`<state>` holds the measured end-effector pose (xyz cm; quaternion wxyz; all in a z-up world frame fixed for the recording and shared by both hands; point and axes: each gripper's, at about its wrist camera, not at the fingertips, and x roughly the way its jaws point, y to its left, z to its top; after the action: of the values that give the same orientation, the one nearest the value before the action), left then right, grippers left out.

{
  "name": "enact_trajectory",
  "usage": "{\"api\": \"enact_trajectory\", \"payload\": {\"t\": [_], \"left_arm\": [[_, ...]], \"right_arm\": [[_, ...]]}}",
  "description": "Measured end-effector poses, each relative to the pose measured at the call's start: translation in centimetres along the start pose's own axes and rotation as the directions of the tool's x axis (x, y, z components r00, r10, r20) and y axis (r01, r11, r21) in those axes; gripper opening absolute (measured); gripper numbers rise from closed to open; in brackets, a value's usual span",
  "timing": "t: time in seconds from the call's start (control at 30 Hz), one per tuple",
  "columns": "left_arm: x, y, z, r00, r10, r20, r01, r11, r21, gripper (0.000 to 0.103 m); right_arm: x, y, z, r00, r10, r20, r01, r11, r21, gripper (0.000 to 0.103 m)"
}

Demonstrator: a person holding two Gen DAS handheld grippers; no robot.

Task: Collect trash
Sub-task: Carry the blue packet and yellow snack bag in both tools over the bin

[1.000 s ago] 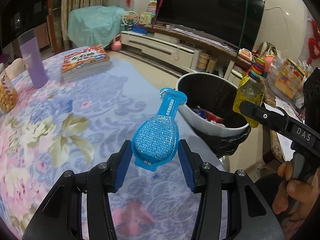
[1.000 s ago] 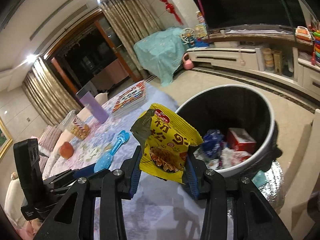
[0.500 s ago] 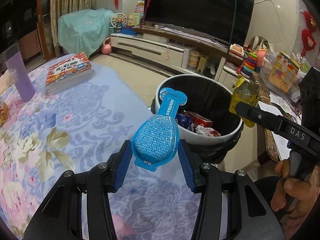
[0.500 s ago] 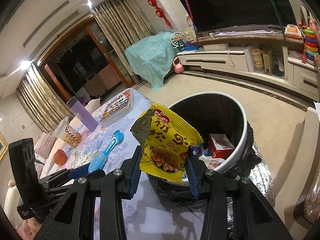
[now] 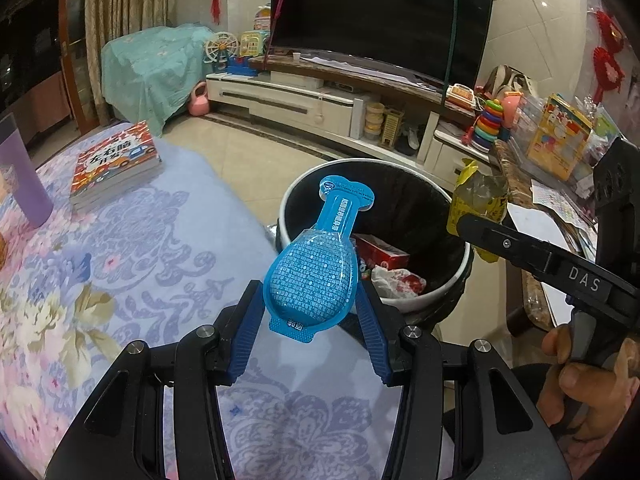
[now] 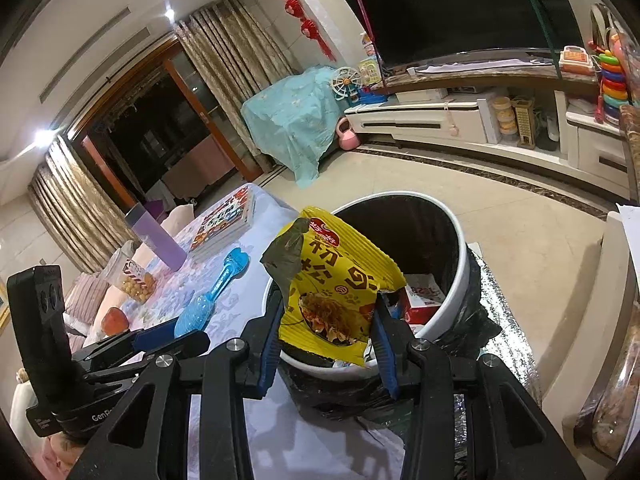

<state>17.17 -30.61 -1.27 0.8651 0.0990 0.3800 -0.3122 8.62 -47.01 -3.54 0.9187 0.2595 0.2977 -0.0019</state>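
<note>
Left tongs [image 5: 311,326]: pinching the bulb end of a blue spoon-shaped packet [image 5: 316,268] at frame centre, its neck pointing toward the trash bin [image 5: 452,280] at centre right. Right tongs [image 6: 327,334]: pinching a yellow snack bag [image 6: 336,280], held upright at frame centre over the bin's near rim. The bin stands beside the floral-cloth desk [image 5: 100,264] and contains a red box [image 6: 424,300].

Left wrist cam: low over the floral tablecloth [image 5: 120,280], facing the TV [image 5: 380,20], trash bin [image 5: 452,292] close ahead. Right wrist cam: right above the bin's rim [image 6: 452,304], angled toward the curtains [image 6: 236,56]. Both views share bin, tablecloth, TV.
</note>
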Motion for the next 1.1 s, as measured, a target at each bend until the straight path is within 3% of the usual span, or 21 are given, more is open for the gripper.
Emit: {"api": "enact_trajectory", "payload": {"t": [1.1], "left_arm": [[3.6, -1.1, 2.5, 0.999, -0.006, -0.044, 0.007, 1.000, 0.027, 0.047]], "right_arm": [[1.7, 0.1, 1.6, 1.000, -0.016, -0.026, 0.016, 1.000, 0.003, 0.041]]}}
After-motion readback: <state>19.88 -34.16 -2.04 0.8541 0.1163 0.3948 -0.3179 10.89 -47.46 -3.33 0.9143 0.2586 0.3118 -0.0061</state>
